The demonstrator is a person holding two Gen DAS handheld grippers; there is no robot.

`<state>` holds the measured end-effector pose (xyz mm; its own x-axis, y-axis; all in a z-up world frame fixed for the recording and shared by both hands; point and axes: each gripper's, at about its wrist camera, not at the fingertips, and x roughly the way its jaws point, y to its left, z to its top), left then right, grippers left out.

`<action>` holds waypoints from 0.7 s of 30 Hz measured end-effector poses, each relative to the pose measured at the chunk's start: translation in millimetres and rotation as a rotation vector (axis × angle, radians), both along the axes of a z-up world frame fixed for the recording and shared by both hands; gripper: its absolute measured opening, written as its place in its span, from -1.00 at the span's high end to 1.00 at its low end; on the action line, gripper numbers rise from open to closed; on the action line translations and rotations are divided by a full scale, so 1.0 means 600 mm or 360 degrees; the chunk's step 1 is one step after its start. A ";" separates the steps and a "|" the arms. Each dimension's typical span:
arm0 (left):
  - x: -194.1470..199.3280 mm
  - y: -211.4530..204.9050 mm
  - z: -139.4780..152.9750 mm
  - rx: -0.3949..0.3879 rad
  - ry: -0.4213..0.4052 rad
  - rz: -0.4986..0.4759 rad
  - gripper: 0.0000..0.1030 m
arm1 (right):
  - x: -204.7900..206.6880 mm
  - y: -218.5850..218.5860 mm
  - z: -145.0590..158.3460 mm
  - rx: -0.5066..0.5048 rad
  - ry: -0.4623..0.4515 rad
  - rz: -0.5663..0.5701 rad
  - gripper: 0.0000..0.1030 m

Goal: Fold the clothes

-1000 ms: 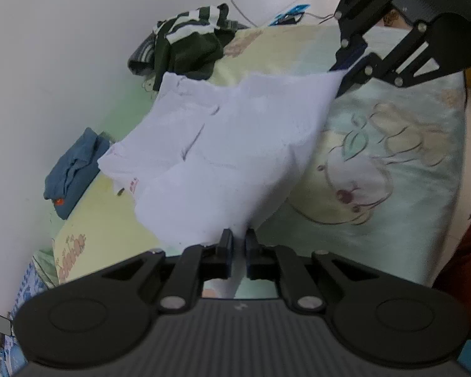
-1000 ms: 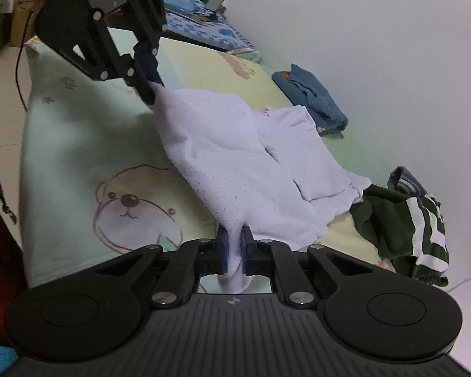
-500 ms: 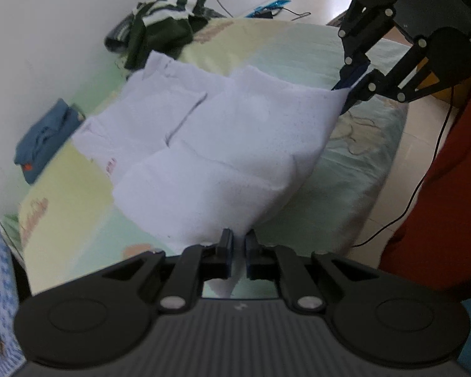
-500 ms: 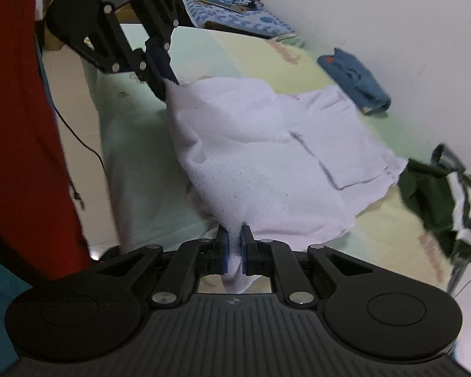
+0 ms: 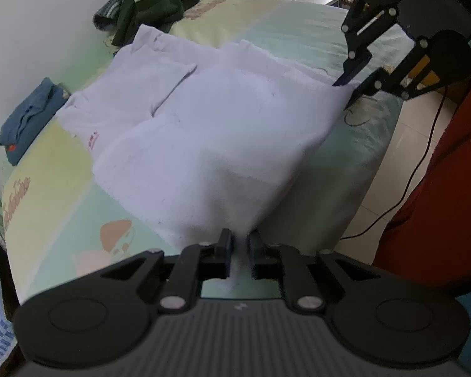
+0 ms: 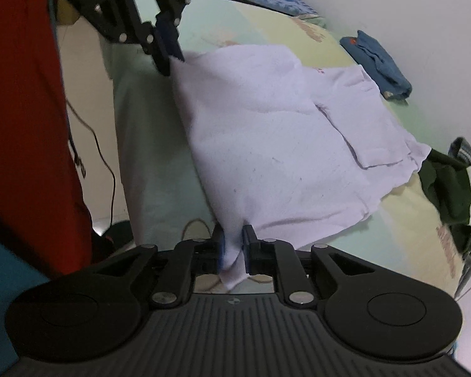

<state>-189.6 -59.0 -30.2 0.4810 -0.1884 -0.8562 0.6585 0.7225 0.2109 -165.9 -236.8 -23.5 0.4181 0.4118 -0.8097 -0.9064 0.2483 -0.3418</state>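
Observation:
A white shirt [image 5: 223, 119] lies spread on the pale green and yellow bed sheet [image 5: 298, 31], its near edge lifted. My left gripper [image 5: 239, 245] has one corner of that edge between its fingers, and its jaws are opening. In the right wrist view the same gripper [image 6: 169, 56] pinches the far corner of the shirt [image 6: 267, 132]. My right gripper [image 6: 233, 245] has the other corner bunched between its blue pads, its jaws also opening. From the left wrist camera the right gripper [image 5: 348, 91] is at the shirt's right corner, over the bed's edge.
A dark green striped garment [image 5: 154, 3] is heaped at the head of the bed by the wall. A folded blue garment [image 5: 25, 119] lies along the wall side. A person in red [image 6: 25, 94] stands at the bedside, with a black cable [image 5: 417, 172] on the floor.
Both grippers have sunk and drawn the shirt's edge toward the bed's near side. The shirt now lies flatter, and the gap between each pair of fingers is slightly wider.

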 end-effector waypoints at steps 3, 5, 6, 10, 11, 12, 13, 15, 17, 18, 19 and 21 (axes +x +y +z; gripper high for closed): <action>-0.002 0.000 -0.004 0.0002 0.0012 -0.0006 0.79 | 0.000 -0.004 -0.001 -0.0001 0.0018 -0.0014 0.75; -0.003 -0.004 -0.007 0.0006 0.0018 -0.0022 0.81 | 0.002 -0.004 0.001 -0.0025 0.0042 -0.0015 0.74; -0.004 -0.005 -0.008 0.0018 0.0017 -0.0038 0.81 | 0.003 -0.005 0.002 -0.0038 0.0054 -0.0016 0.74; 0.002 0.004 -0.006 -0.0029 0.0056 -0.0017 0.81 | 0.015 -0.010 0.008 -0.0058 0.0152 -0.0063 0.73; 0.005 0.007 -0.005 -0.0047 0.0069 -0.0007 0.81 | 0.016 -0.011 0.009 -0.0071 0.0170 -0.0063 0.73; 0.007 0.010 -0.004 -0.0064 0.0081 0.0004 0.81 | 0.016 -0.011 0.010 -0.0088 0.0185 -0.0061 0.72; 0.008 0.010 -0.003 -0.0065 0.0087 0.0003 0.80 | 0.017 -0.012 0.011 -0.0104 0.0201 -0.0058 0.72; 0.007 0.011 0.003 -0.0065 0.0099 -0.0010 0.80 | 0.016 -0.013 0.019 -0.0124 0.0191 -0.0030 0.74; 0.006 0.018 0.017 -0.0103 0.0139 -0.0015 0.80 | 0.033 -0.023 0.046 -0.0003 0.0254 -0.0116 0.74; 0.004 0.022 0.027 -0.0124 0.0158 -0.0021 0.76 | 0.042 -0.026 0.053 0.0051 0.0276 -0.0174 0.74; 0.002 0.027 0.040 -0.0155 0.0167 -0.0031 0.74 | 0.053 -0.029 0.059 0.0103 0.0297 -0.0233 0.74; 0.004 0.038 0.067 -0.0228 0.0196 -0.0048 0.69 | 0.073 -0.036 0.072 0.0208 0.0339 -0.0350 0.71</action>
